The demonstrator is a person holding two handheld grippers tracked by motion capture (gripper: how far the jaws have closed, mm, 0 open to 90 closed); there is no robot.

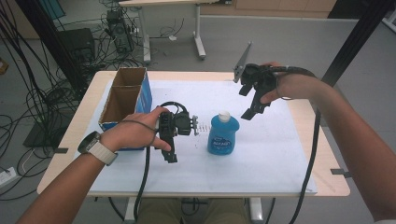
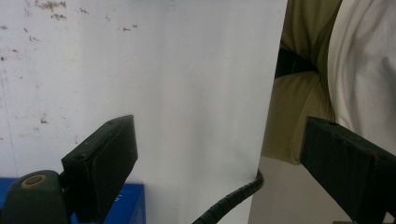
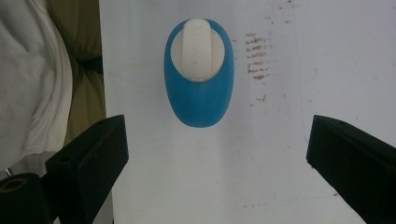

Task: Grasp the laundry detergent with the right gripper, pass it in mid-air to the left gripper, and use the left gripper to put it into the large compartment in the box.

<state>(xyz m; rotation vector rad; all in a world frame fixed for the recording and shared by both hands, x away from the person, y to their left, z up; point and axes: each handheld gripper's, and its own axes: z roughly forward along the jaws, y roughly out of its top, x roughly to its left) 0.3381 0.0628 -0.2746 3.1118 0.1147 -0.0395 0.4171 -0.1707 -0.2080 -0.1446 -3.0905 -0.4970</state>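
Observation:
A blue bottle (image 1: pixel 223 134) with a white cap stands upright near the middle of the white sheet (image 1: pixel 266 158). My right gripper (image 1: pixel 247 103) hangs in the air behind and to the right of it, jaws open and empty. Seen from above in the right gripper view, the bottle (image 3: pixel 198 84) lies ahead of the wide-set jaws of the right gripper (image 3: pixel 217 149), not between them. My left gripper (image 1: pixel 171 157) rests low over the sheet left of the bottle, pointing toward the person. The left gripper (image 2: pixel 219 154) is open, with bare sheet between its jaws.
An open cardboard box (image 1: pixel 125 95) with blue sides stands at the table's left, just behind the left hand; its blue corner (image 2: pixel 128 205) shows by the left jaw. The wooden table edge (image 1: pixel 329 140) borders the sheet. Cables trail off the front edge.

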